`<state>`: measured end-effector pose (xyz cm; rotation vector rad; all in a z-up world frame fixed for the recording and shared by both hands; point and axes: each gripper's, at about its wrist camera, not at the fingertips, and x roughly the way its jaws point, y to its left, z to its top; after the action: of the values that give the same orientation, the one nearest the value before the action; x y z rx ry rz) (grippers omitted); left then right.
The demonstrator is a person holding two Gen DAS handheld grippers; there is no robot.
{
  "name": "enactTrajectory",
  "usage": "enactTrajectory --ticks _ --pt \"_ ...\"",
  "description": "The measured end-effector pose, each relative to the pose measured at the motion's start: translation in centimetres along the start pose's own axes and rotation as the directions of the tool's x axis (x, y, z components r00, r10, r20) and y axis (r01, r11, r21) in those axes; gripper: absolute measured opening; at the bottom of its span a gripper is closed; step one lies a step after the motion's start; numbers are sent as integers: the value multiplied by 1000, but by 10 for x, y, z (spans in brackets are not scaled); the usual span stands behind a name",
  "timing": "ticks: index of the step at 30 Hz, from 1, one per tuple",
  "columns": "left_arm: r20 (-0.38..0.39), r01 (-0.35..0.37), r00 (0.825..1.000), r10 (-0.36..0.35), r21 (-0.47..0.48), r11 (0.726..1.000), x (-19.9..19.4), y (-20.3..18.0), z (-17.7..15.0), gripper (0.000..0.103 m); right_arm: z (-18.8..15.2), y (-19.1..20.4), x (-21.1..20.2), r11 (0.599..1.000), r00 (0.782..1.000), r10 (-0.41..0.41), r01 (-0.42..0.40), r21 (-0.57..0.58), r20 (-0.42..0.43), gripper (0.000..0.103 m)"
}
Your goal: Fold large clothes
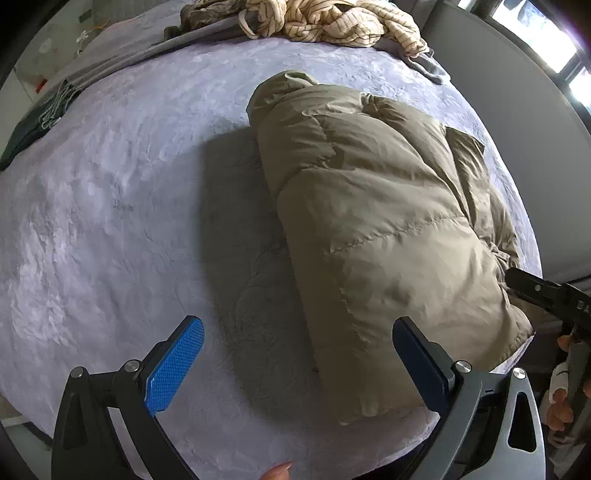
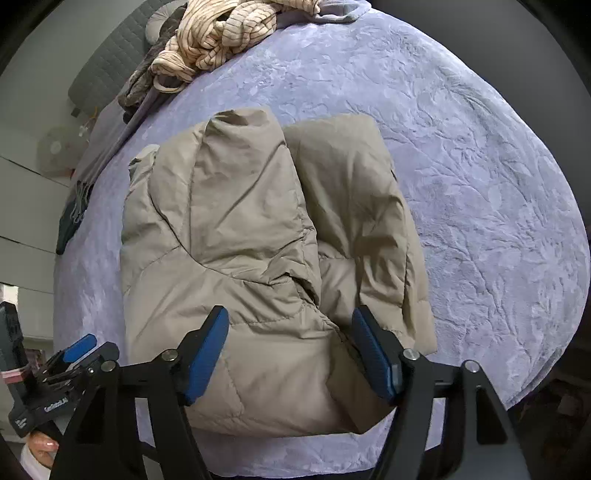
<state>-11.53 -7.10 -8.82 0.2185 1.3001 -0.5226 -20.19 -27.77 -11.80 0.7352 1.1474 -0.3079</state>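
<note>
A khaki puffer jacket (image 1: pixel 384 236) lies folded lengthwise into a thick bundle on a lavender plush bed (image 1: pixel 110 206). My left gripper (image 1: pixel 299 365) is open and empty above the bed, its right finger over the jacket's near corner. In the right wrist view the jacket (image 2: pixel 236 258) fills the middle, with a sleeve folded over its right half. My right gripper (image 2: pixel 290 354) is open above the jacket's near edge, holding nothing. The left gripper also shows at the lower left of the right wrist view (image 2: pixel 70 358).
A heap of striped cream clothes (image 1: pixel 332 18) and grey garments (image 1: pixel 122 62) lies at the far side of the bed. A dark garment (image 1: pixel 33 122) lies at the far left edge. A grey wall and window are on the right (image 1: pixel 517 110).
</note>
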Motion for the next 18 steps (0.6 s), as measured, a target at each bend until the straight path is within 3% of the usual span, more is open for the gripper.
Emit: enactTrajectory --ticks 7,18 --pt "-14 -14 1000 13 -54 998 9 -1 10 102 25 -15 -3 999 999 34 -34 9 -5 82" --pt "-35 -52 998 47 -156 986 26 -5 32 102 80 -55 27 999 995 40 -42 -21 -90 83"
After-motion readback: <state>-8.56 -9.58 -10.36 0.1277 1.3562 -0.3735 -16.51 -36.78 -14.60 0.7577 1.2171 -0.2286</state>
